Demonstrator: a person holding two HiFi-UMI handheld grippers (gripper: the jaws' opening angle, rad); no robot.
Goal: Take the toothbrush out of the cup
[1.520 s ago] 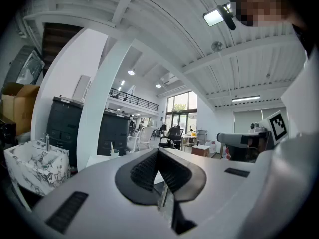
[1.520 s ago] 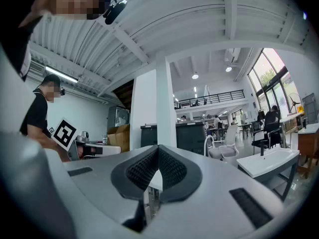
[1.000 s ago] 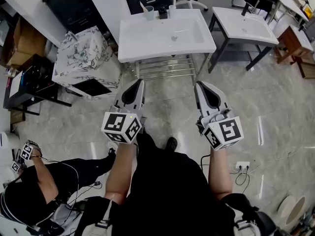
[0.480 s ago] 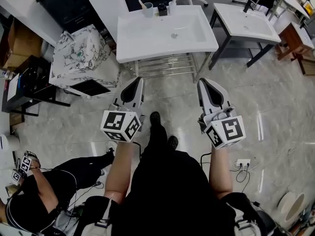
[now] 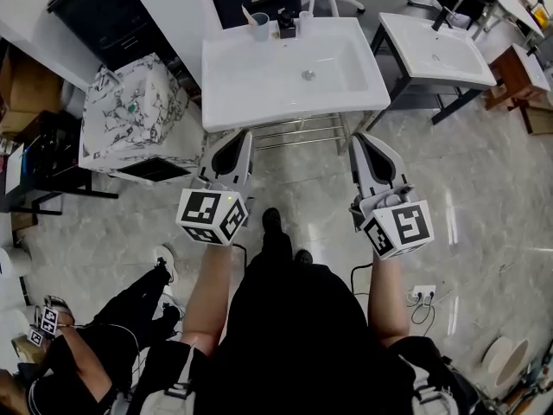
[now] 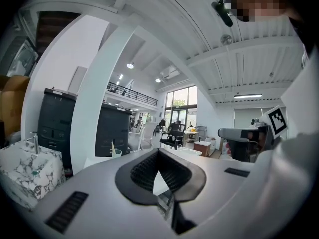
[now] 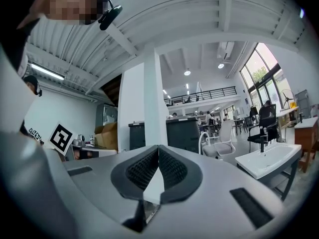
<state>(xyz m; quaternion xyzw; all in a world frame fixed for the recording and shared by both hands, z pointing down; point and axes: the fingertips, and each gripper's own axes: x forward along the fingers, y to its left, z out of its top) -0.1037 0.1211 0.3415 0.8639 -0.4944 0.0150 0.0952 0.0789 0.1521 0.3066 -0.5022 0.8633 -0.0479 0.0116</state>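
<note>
**A:** Layout, big to small?

**B:** The white washbasin (image 5: 259, 80) is ahead. The left gripper (image 5: 235, 141) and right gripper (image 5: 365, 141) are both short of its front edge, each with jaws pressed together and nothing between them. The cup (image 5: 260, 29) stands on the back ledge, just beside a dark object (image 5: 286, 24). The toothbrush (image 5: 249, 13) leans inside the cup, with one end sticking out.

**A:** Failure modes?

**B:** Likely three. Jaws arriving closed would nudge the cup over. A tilted pull could drag the cup along with the brush. The reach across the basin could clip the dark object.

**A:** Unclear?

**B:** The lower end of the brush is hidden in the cup. The dark object is too small to identify. The right gripper view doesn't show the cup.
</note>
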